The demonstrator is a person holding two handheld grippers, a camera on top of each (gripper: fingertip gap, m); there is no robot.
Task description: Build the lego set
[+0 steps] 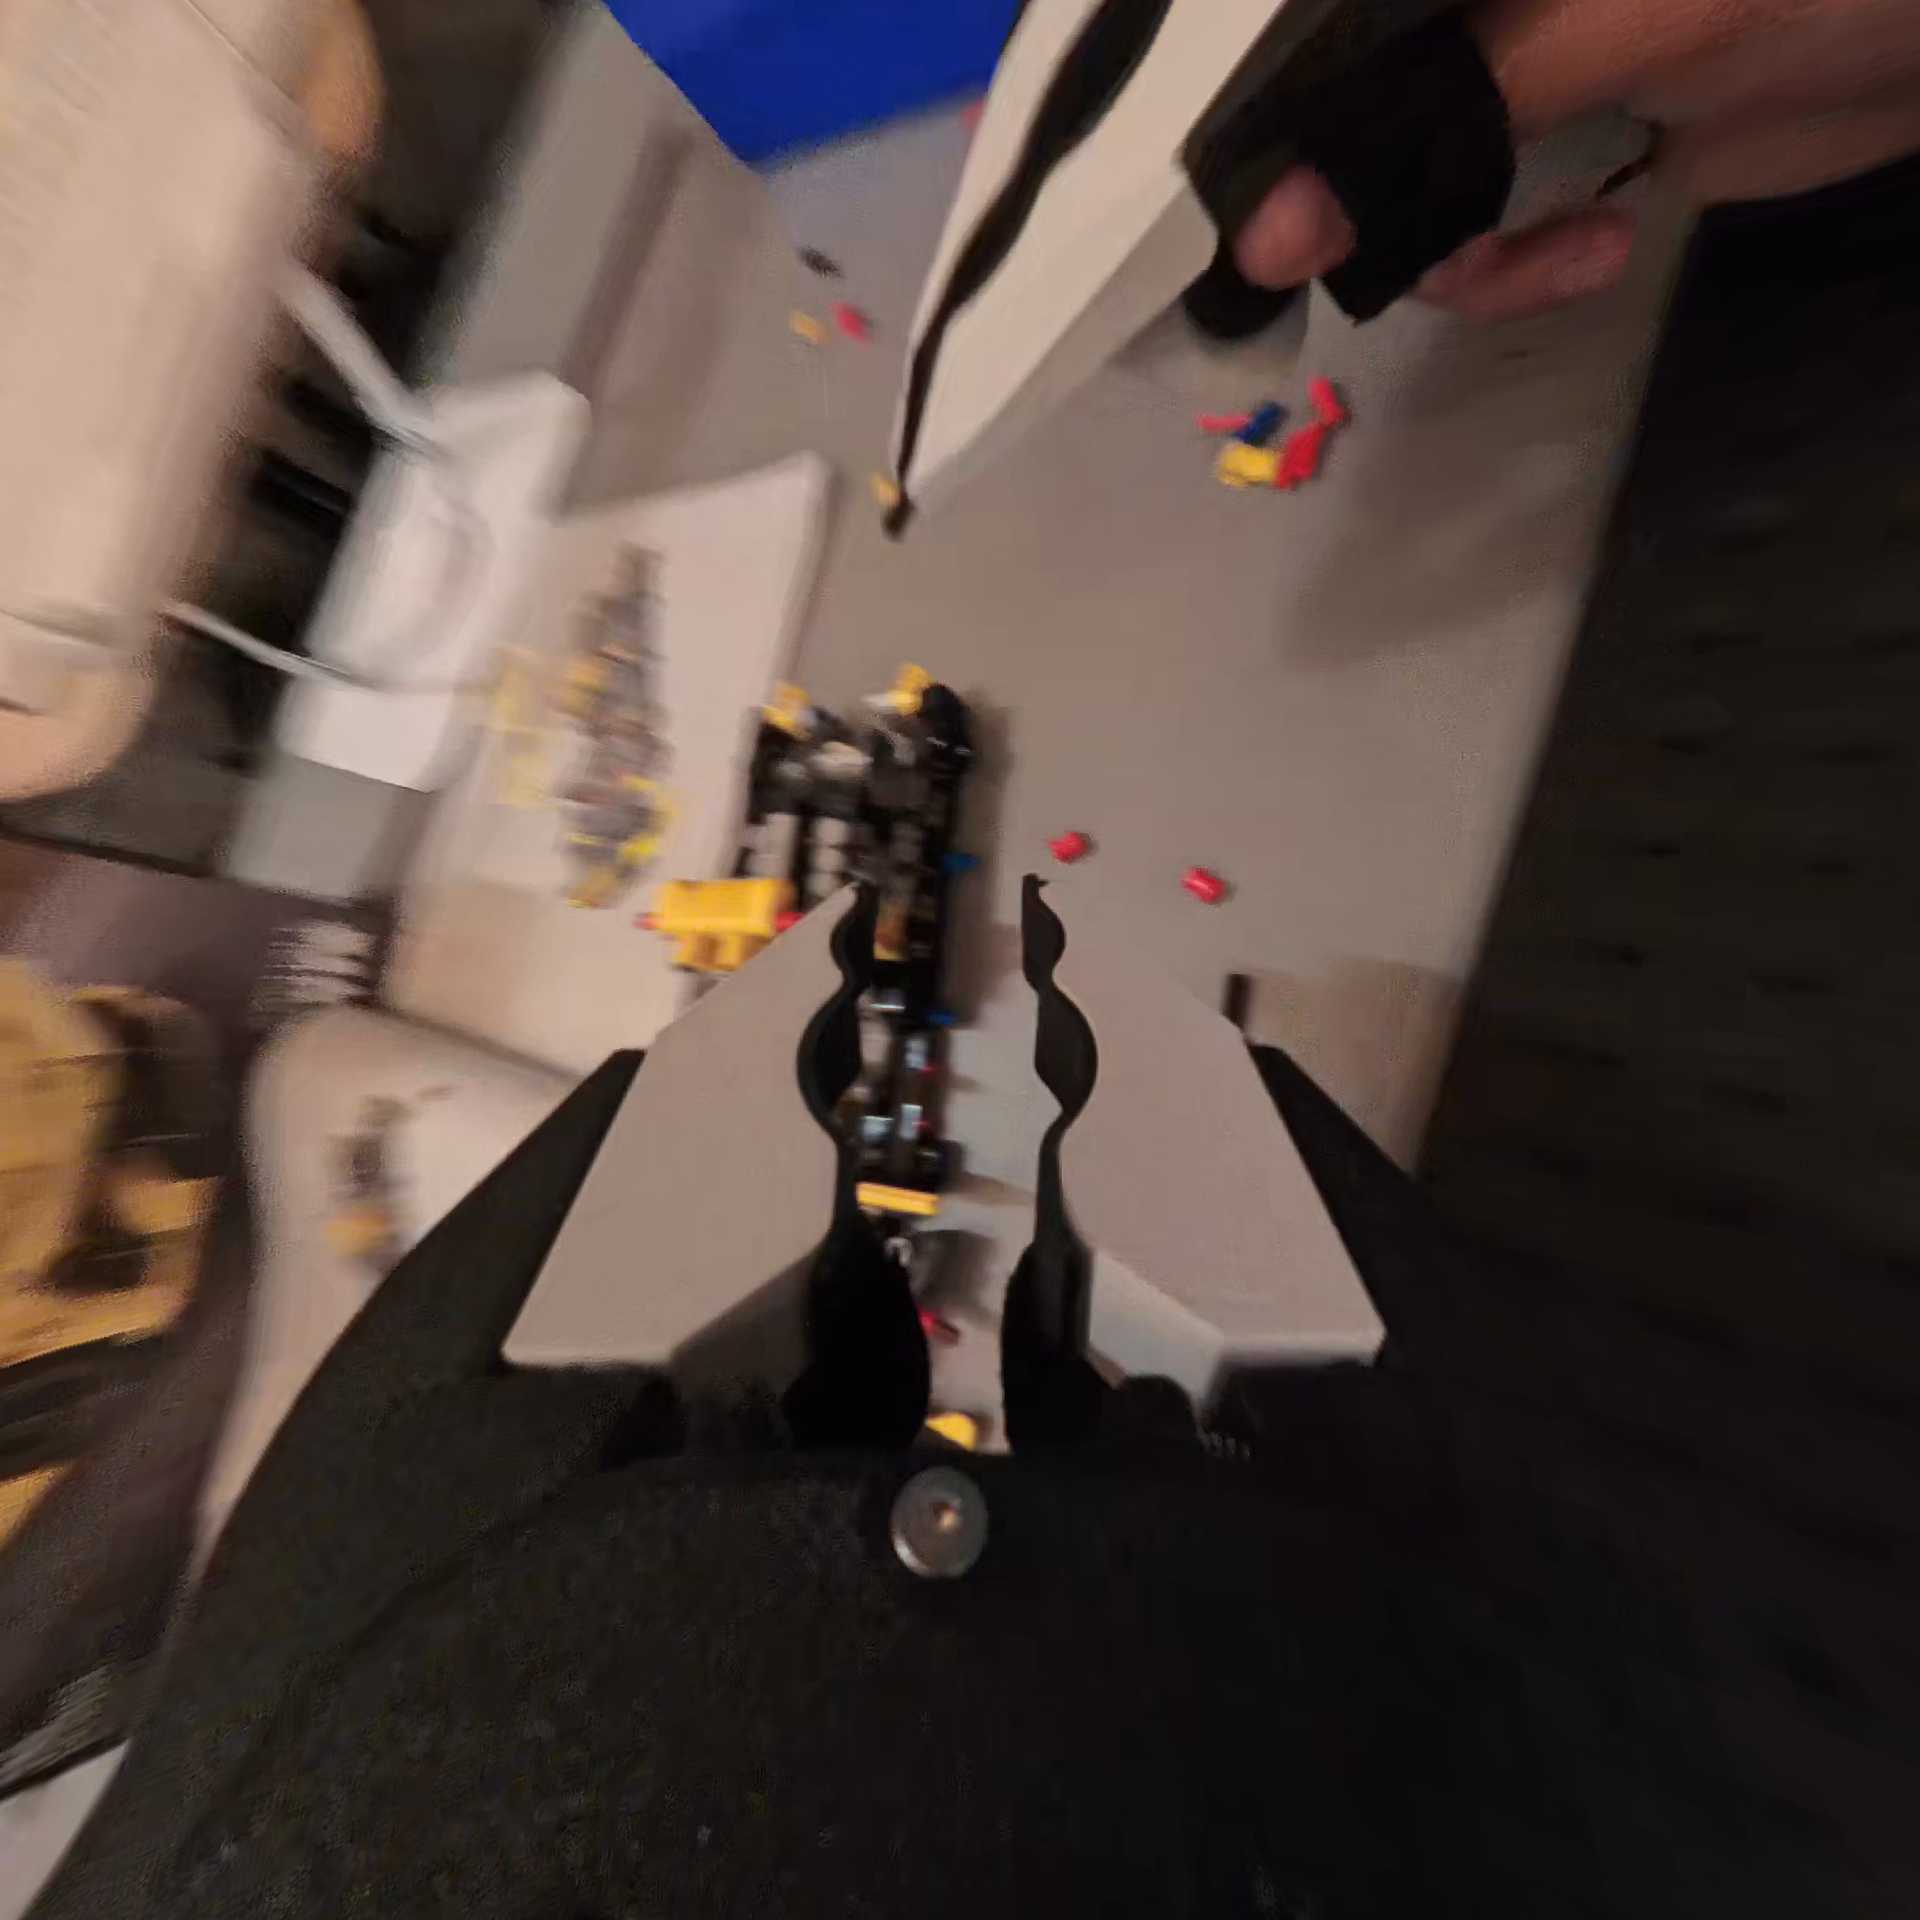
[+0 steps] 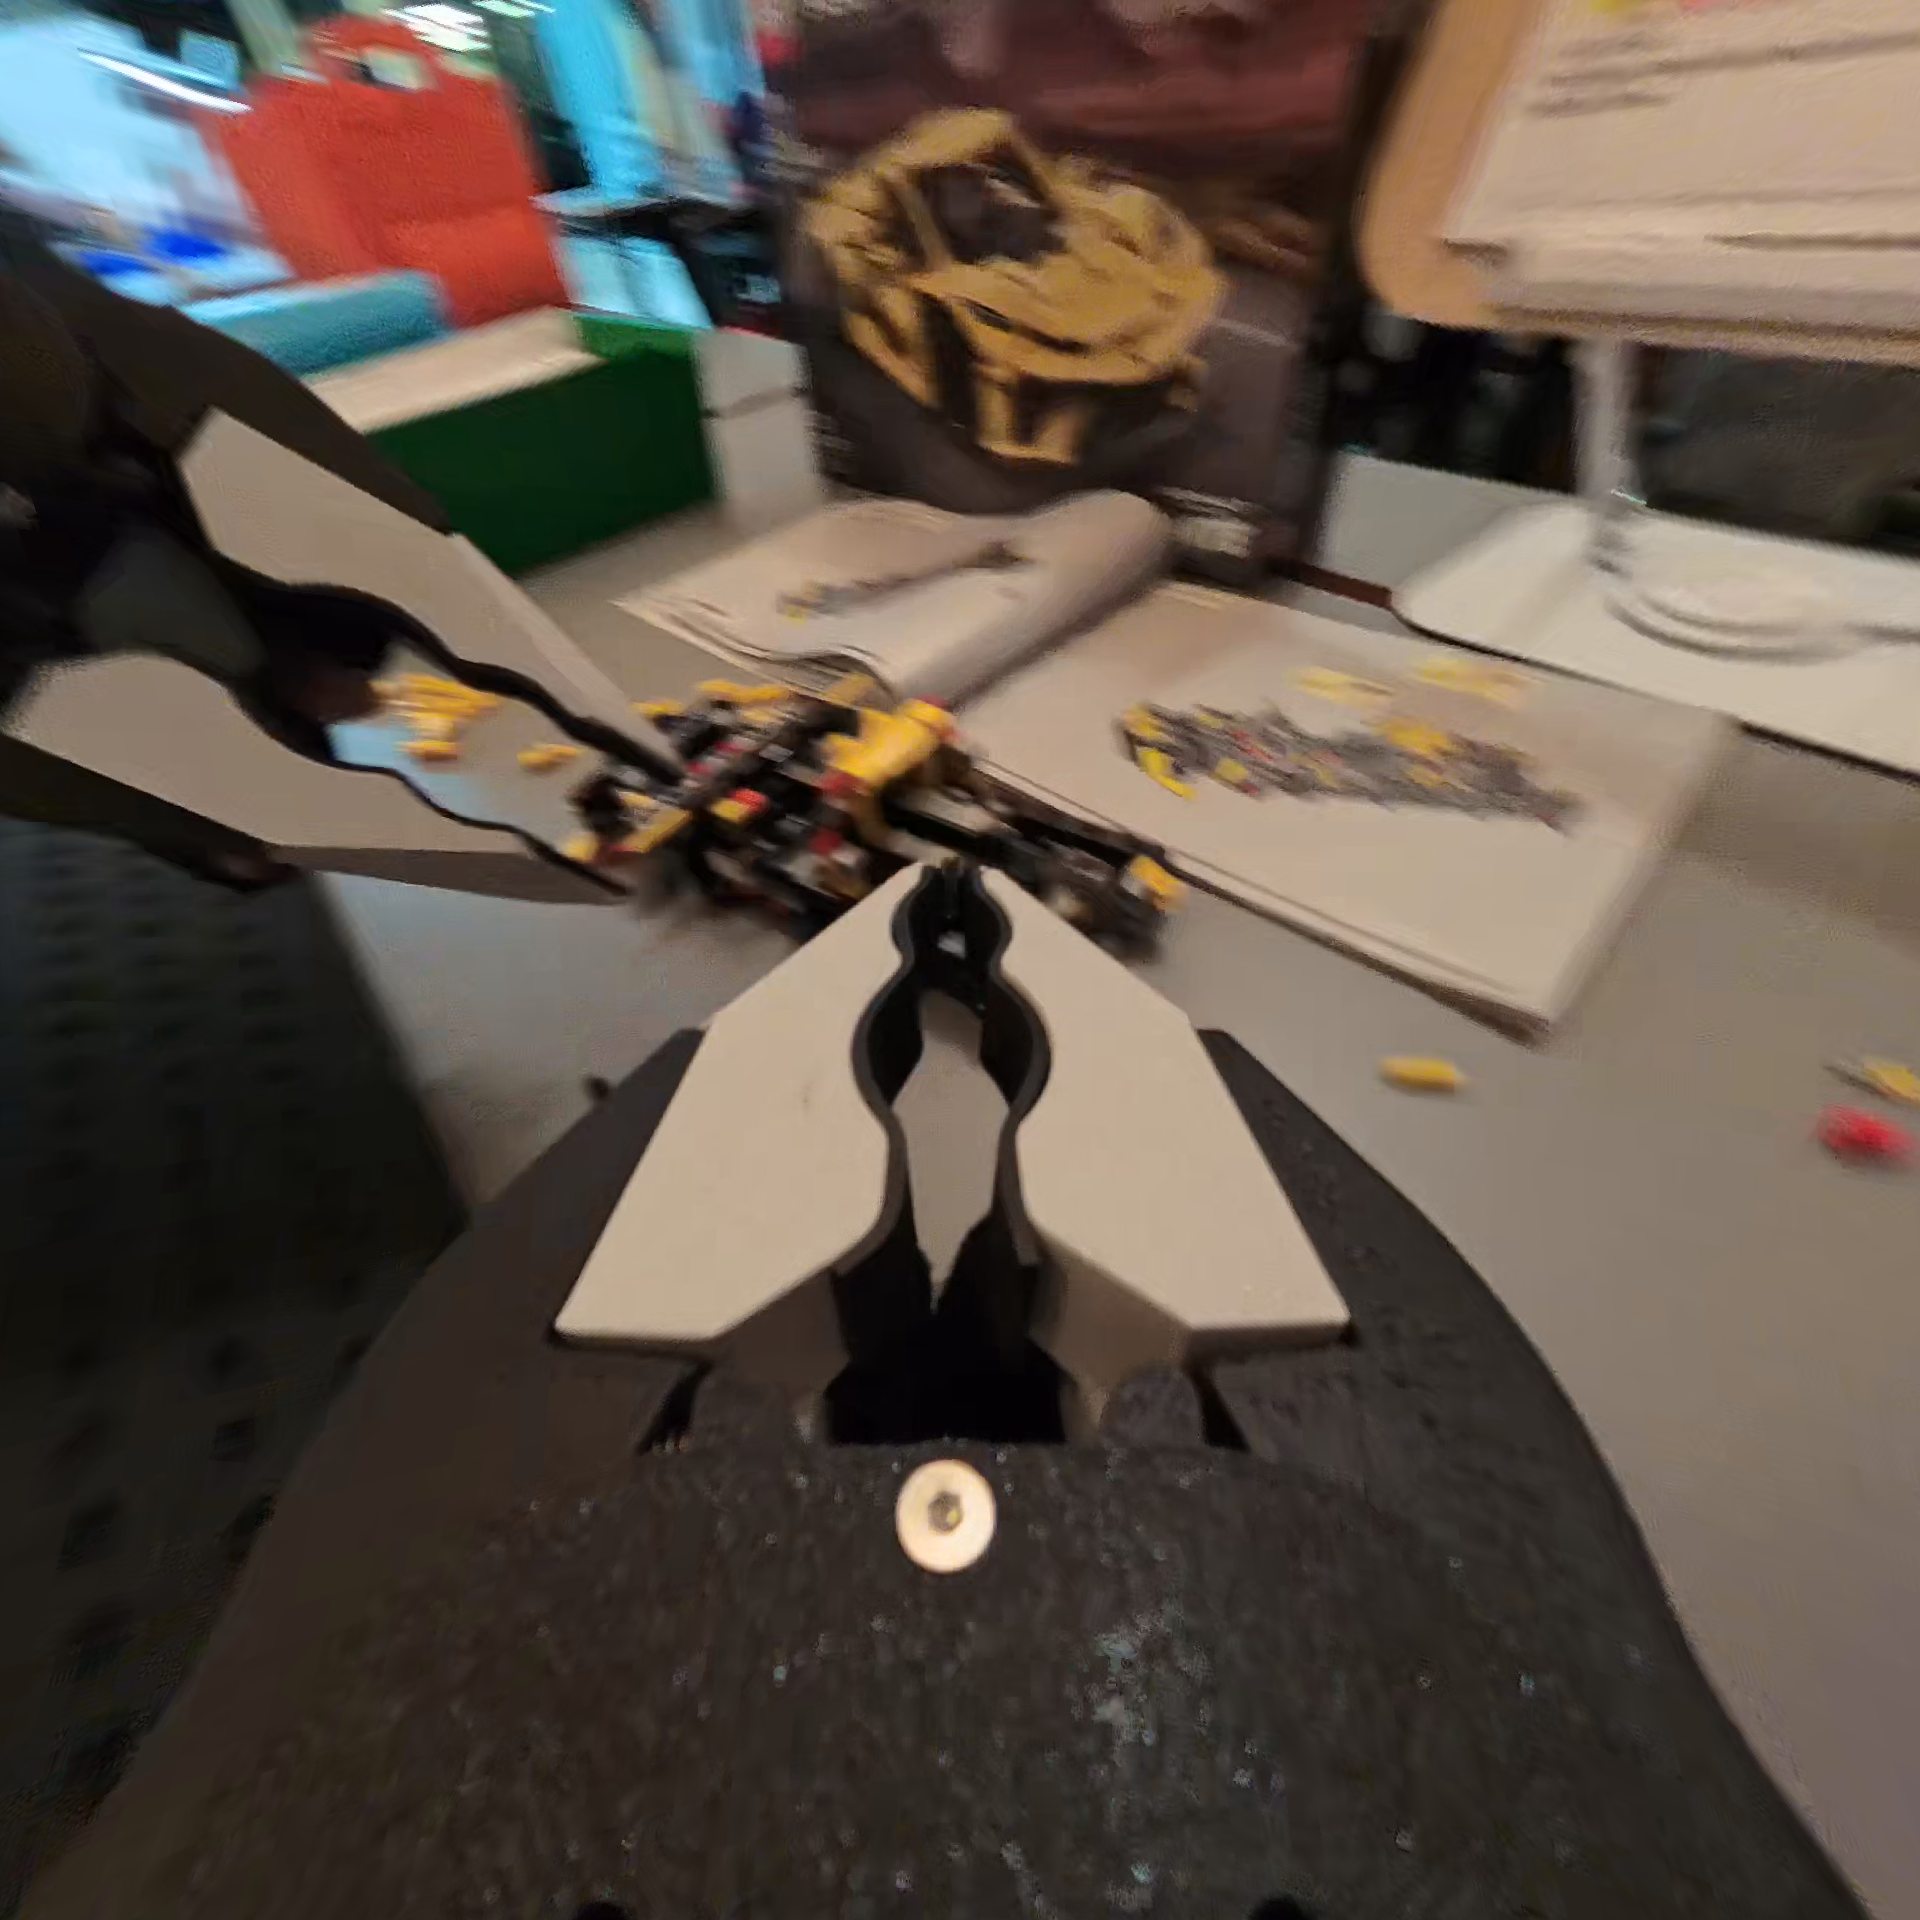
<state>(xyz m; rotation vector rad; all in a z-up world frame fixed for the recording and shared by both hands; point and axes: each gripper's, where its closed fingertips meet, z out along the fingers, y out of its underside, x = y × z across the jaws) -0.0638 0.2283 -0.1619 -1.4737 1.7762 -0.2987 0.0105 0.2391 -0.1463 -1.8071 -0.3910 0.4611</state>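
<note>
**Now: both tongs at the half-built model**

Everything is smeared by motion blur, so fine detail is hard to read. The left tongs [image 1: 943, 883] stand parted, their wavy black-edged tips spread wide, with the black and yellow lego model [image 1: 883, 821] lying on the grey counter [image 1: 1195, 707] just beyond and between them. Whether the tips touch the model I cannot tell. From the other side the same model [image 2: 831, 800] shows as a long, low frame lying against the edge of an open instruction booklet [image 2: 1351, 831].

The right tongs [image 2: 951, 878] are drawn together at the tips, pinching a small dark piece [image 2: 951, 940] right beside the model's near side; what kind of piece it is I cannot make out. In the left wrist view these tongs [image 1: 896, 509] hang well above the far counter, pointing down, held by a hand [image 1: 1455, 177] in a black fingerless glove.

Loose pieces lie scattered about: a red, blue and yellow cluster [image 1: 1273, 436], two red bits [image 1: 1138, 868] near the model, and small yellow pieces [image 2: 447, 707] beyond it. A dark box with a yellow car picture [image 2: 1018, 291] stands behind the booklet.
</note>
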